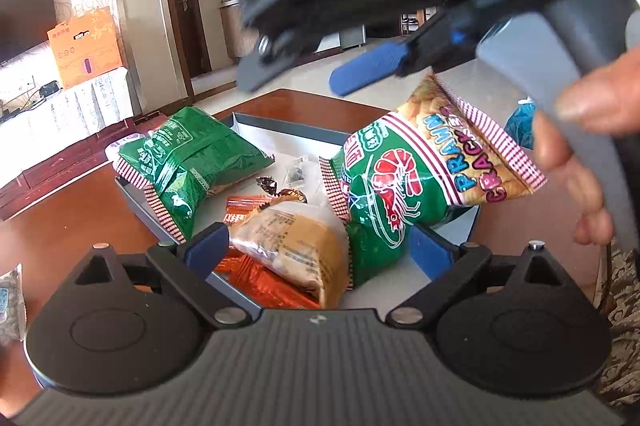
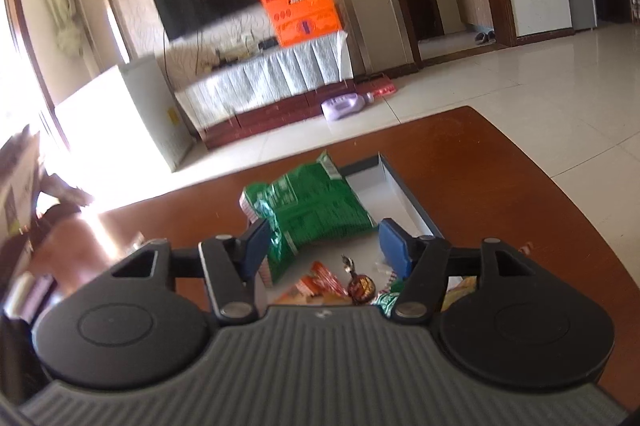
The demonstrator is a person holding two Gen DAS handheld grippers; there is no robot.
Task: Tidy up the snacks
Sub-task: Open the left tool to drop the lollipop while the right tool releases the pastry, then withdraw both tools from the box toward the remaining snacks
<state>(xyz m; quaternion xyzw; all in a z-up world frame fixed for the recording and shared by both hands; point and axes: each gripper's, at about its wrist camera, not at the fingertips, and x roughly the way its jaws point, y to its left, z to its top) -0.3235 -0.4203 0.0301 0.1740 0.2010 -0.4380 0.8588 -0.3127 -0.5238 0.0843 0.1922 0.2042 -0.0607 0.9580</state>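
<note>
The right hand-held gripper point(image 1: 320, 73) reaches in from the upper right of the left wrist view, angled downward, with a person's hand point(image 1: 580, 145) wrapped around its grey handle at the right edge. Its blue fingers point(image 1: 372, 67) stand apart with nothing between them; the prawn cracker bag point(image 1: 408, 185) sits just below them, tilted, its lower end in the tray. Seen from its own camera, that gripper point(image 2: 320, 246) is released, jaws parted, above the tray.

The left hand-held gripper point(image 1: 316, 254) points down at the tray point(image 1: 288, 123) from the bottom of the frame, jaws spread wide and gripping nothing. The tan snack packet point(image 1: 296, 246) lies between its fingers without being pressed.

The shallow grey tray rests on the brown worktop point(image 1: 68, 222). Inside it, a green snack bag point(image 1: 188, 161) lies toward the left, orange wrapped bars point(image 1: 256, 278) lie under the tan packet in the lower centre, and a few small wrapped sweets point(image 1: 276, 185) sit in the middle. The prawn cracker bag takes the right side.
</note>
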